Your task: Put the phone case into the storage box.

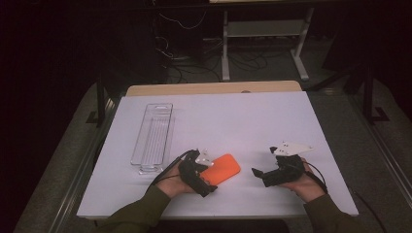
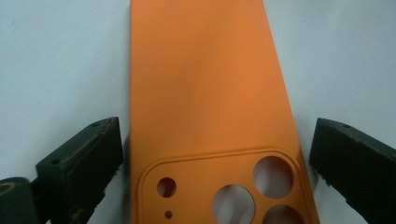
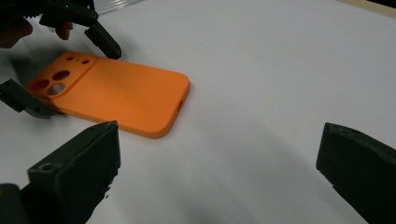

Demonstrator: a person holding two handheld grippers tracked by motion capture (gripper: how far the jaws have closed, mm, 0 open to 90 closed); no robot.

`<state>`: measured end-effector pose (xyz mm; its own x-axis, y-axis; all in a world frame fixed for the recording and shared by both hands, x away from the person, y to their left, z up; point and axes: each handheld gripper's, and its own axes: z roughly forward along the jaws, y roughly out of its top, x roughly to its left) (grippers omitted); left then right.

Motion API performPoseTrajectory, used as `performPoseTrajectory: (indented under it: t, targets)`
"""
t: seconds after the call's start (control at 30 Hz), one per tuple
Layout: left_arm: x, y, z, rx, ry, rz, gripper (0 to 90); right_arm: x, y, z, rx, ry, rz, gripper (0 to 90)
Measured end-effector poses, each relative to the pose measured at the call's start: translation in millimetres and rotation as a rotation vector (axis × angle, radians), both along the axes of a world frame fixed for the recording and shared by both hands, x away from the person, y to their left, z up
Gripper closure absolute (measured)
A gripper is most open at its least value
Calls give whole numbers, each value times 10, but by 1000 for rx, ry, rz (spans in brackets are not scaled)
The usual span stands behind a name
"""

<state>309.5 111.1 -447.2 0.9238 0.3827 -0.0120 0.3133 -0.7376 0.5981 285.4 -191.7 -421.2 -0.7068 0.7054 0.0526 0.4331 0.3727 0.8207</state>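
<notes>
Orange phone case [image 1: 221,168] lies flat, back up, on the white table [image 1: 252,121] — camera-cutout end sits between the left tongs [image 2: 212,154], long axis running straight away from them along their reach. Left tongs straddle that end, spread wider than the case; a sliver of table shows on each side, so pads not pressing yet — released, nothing gripped. Right tongs [image 1: 256,172] rest off the case's far end, well apart, spread wide, nothing between them. Left hand clearly nearer. Judgement: next move is a pinch across the case's width by the left tongs. Clear plastic tray [image 1: 153,136] lies beyond the left tongs, apart from the case.
</notes>
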Motion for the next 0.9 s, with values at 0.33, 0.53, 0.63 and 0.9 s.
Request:
performPoseTrajectory:
  t: [0.33, 0.53, 0.63, 0.9]
  targets:
    - [-3, 7, 13, 1, -2, 11, 76, -2, -2, 2, 1, -4, -1, 0]
    - [-8, 12, 21, -7, 1, 16, 112, -2, -2, 2, 0, 1, -3, 0]
    - [-7, 20, 34, 6, -3, 3, 134, -6, -1, 2, 3, 3, -3, 0]
    - [-3, 16, 40, 4, 7, 13, 143, 2, -7, 1, -1, -1, -3, 0]
